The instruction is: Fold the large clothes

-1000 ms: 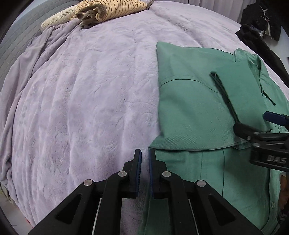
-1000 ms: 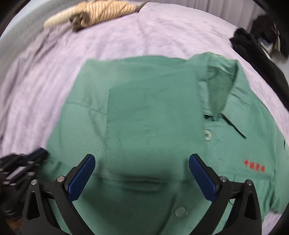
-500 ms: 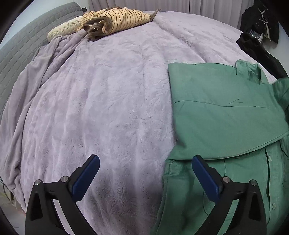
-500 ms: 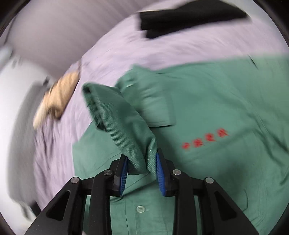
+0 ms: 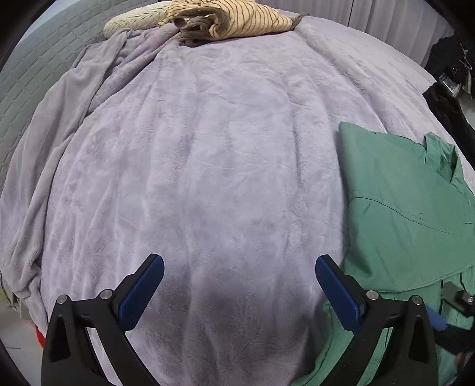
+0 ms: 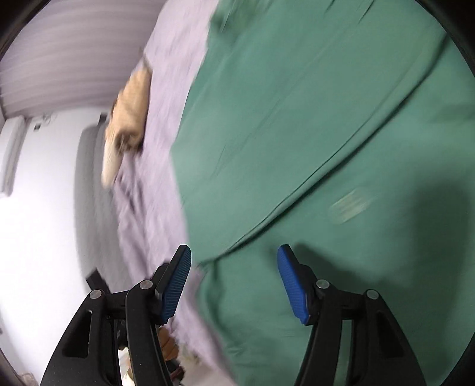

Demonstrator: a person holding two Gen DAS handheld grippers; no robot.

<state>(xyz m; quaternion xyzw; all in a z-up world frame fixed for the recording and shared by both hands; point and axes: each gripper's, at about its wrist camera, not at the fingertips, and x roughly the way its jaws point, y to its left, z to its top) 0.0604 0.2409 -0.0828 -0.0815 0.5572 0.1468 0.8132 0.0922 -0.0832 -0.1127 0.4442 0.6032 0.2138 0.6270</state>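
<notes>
A green button shirt (image 5: pixel 397 213) lies on the lilac blanket (image 5: pixel 207 166), with one side folded over its body. My left gripper (image 5: pixel 237 267) is open and empty above bare blanket, just left of the shirt's edge. My right gripper (image 6: pixel 234 258) is open and empty, close over the shirt (image 6: pixel 311 133) near its left edge; this view is blurred and tilted. Part of the right gripper (image 5: pixel 454 303) shows at the left wrist view's lower right, over the shirt.
A striped tan garment (image 5: pixel 225 20) and a cream pillow (image 5: pixel 130 17) lie at the bed's far end. Dark clothes (image 5: pixel 445 98) lie at the far right. A grey headboard (image 5: pixel 20 74) stands to the left. The bed edge drops off at the lower left.
The right gripper let go of the green sleeve it held and opened, swinging low over the shirt's left side. The left gripper stayed open and shifted left, away from the shirt.
</notes>
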